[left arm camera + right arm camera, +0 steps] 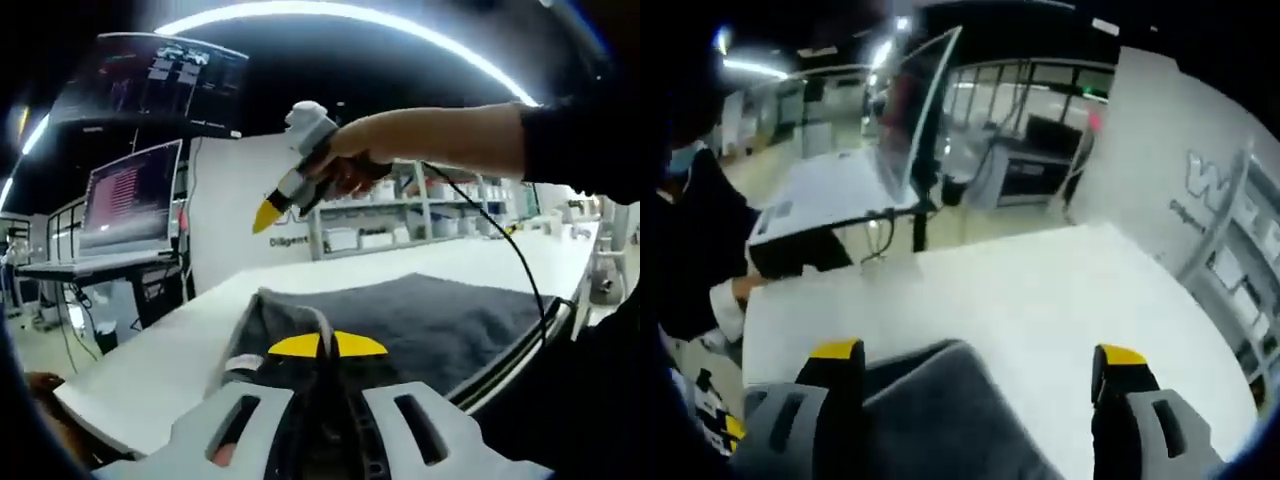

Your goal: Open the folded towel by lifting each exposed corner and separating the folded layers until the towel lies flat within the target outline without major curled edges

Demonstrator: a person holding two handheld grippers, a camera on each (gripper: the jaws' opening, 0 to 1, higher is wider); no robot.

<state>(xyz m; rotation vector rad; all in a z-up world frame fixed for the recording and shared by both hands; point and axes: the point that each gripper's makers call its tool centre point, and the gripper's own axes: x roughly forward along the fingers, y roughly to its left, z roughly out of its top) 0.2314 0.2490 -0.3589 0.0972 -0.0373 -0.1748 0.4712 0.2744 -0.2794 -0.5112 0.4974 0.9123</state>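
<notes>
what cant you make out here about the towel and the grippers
- Left gripper, left gripper view: its shut yellow tips hide whether they pinch the towel.
- Right gripper, right gripper view: the towel's near part is cut off by the bottom edge.
- Target outline on the table: not discernible; blur.
- Laptop screen text: too small.

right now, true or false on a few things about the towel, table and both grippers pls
1. The towel is dark grey. True.
2. The left gripper stands wide open. False: its yellow tips meet, pinching a fold of towel.
3. The right gripper is open, the towel's corner between its jaws. True.
4. The table is black. False: it is white.
5. A hand holds the right gripper up above the towel. True.
</notes>
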